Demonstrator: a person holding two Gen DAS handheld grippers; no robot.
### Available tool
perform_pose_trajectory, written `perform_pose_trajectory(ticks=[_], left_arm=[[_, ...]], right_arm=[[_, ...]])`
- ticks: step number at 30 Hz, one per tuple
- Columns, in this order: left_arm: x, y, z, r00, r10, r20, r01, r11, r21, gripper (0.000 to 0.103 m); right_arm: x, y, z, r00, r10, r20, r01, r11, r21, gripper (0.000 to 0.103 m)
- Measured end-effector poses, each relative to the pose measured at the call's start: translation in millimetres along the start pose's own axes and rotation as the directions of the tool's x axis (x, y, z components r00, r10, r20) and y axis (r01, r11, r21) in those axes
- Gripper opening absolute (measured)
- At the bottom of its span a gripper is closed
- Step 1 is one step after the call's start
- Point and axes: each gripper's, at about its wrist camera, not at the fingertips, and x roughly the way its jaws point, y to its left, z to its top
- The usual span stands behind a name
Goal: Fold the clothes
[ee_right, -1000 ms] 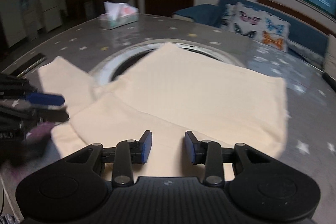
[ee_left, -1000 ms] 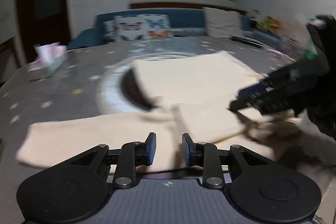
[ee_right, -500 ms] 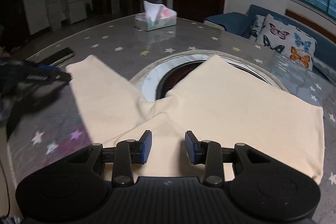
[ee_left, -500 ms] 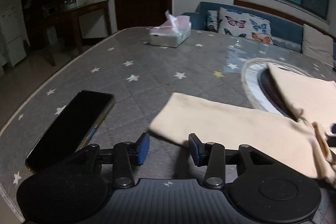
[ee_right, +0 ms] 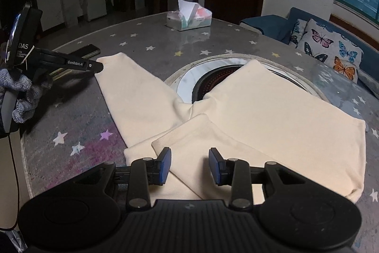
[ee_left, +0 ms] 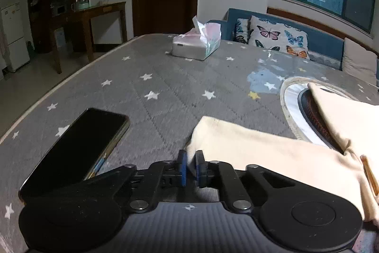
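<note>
A cream garment [ee_right: 272, 115] lies spread on the grey star-patterned table, with one long leg [ee_right: 132, 96] running to the left. In the left wrist view my left gripper [ee_left: 190, 164] is shut on the end corner of that leg [ee_left: 255, 151]. The right wrist view shows the same gripper [ee_right: 100, 66] from the side, its tip at the leg's far end, held by a gloved hand [ee_right: 21, 91]. My right gripper [ee_right: 189, 164] hangs open just above the near folded flap [ee_right: 189, 134], nothing between its fingers.
A black phone [ee_left: 73, 151] lies left of the leg end. A tissue box [ee_right: 188, 18] stands at the table's far side. A round inset burner [ee_right: 213, 82] sits partly under the garment. A sofa with butterfly cushions [ee_right: 329, 44] is behind the table.
My left gripper swung left along the leg to its end and went from open to shut on the corner. The right gripper stayed open over the near flap.
</note>
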Motion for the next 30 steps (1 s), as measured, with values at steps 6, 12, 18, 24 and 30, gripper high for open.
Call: perform_pose_trajectory(ticks=[6, 12, 18, 24, 30], left_arm=[[-30, -10, 38, 0.991, -0.044, 0.129, 0.044, 0.999, 0.005, 0.004], [-75, -65, 57, 0.952, -0.205, 0.228, 0.184, 0.977, 0.111, 0.004], [-121, -124, 71, 0.877, -0.384, 0.289, 0.323, 0.916, 0.238, 0.004], [-141, -199, 62, 0.794, -0.557, 0.243, 0.448, 0.807, 0.386, 0.004], [-120, -276, 23, 0.738, -0.671, 0.066, 0.561, 0.665, 0.492, 0.005]], right_arm=[[-6, -5, -8, 1.0, -0.01, 0.005, 0.01, 1.0, 0.029, 0.035], [0, 0, -15, 1.0, -0.011, 0.019, 0.01, 1.0, 0.029, 0.035], [-28, -8, -20, 0.997, -0.028, 0.066, 0.025, 0.999, 0.046, 0.035], [-70, -44, -51, 0.989, -0.13, 0.071, 0.119, 0.983, 0.14, 0.035], [-107, -78, -90, 0.972, -0.229, 0.047, 0.209, 0.943, 0.259, 0.035]])
